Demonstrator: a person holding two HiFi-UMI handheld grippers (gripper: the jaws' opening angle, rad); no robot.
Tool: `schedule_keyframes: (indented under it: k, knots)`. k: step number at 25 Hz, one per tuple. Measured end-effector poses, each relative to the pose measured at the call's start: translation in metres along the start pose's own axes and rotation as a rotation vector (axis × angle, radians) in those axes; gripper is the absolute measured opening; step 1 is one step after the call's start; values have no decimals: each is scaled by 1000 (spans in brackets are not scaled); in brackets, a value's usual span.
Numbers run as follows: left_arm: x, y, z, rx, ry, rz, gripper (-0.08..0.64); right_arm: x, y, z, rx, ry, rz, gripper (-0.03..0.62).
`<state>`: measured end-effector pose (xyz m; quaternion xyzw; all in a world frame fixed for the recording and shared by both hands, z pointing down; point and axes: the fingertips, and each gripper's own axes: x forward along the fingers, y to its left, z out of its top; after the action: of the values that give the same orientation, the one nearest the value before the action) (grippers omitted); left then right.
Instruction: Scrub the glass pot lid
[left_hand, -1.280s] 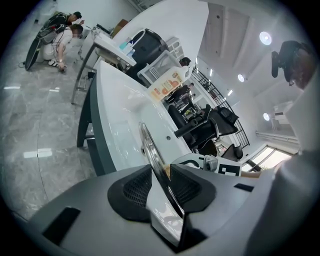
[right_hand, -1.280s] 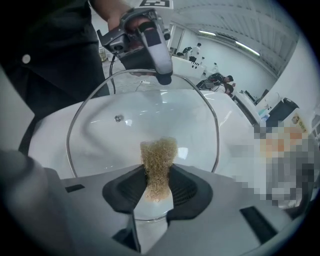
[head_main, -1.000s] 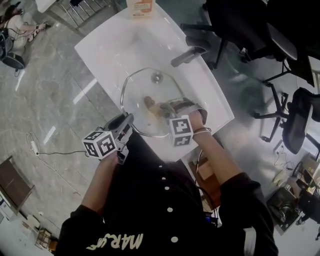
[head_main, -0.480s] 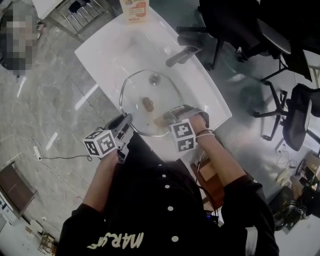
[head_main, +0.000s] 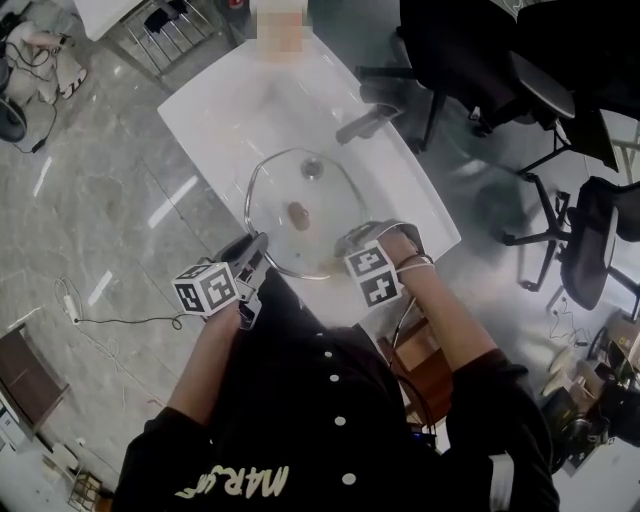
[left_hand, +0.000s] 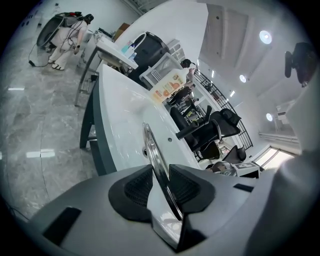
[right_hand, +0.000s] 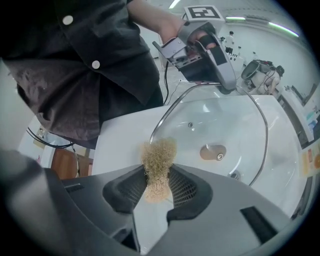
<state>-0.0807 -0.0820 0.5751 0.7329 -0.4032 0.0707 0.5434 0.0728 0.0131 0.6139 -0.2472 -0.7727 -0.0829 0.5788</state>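
Observation:
A glass pot lid (head_main: 285, 195) with a steel rim and a brown knob (head_main: 297, 212) sits tilted over the white sink (head_main: 215, 110). My left gripper (head_main: 258, 243) has the lid's near-left rim (left_hand: 154, 150) between its pads, and its jaws are closing on it. In the left gripper view the rim runs straight through the left gripper (left_hand: 161, 187). My right gripper (right_hand: 157, 187) is shut on a tan fibrous scrubber (right_hand: 158, 162), which hangs just off the lid's near-right edge (right_hand: 165, 122). In the head view the right gripper (head_main: 347, 241) is at that same edge.
A grey faucet (head_main: 368, 125) stands on the sink's right rim, with the drain (head_main: 313, 170) behind the lid. Black office chairs (head_main: 480, 60) crowd the right side. Grey tiled floor (head_main: 90, 200) lies to the left. A cable (head_main: 110, 318) trails on the floor.
The right gripper with the scrubber has drawn back from beside the knob to the lid's near-right edge, so the knob now shows clear. The left gripper stays on the rim.

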Motion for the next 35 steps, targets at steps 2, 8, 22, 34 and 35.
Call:
schedule_keyframes:
  k: [2,8,22,34,35]
  knots:
    - [0,0,0,-4,4,-3,120,-3,-12,0,-3,-9,-60,143]
    - [0,0,1,-6,8,-8,121,-50,-128,7,169,-144,-597,144]
    - [3,1,2,-4,36,-45,120,-35,-232,12,259,-119,-897,144]
    - [4,6,3,14,52,-50,133,-10,-208,32,206,-152,-781,143]
    - [3,6,3,13,50,-49,133,-10,-204,34,197,-151,-767,143]
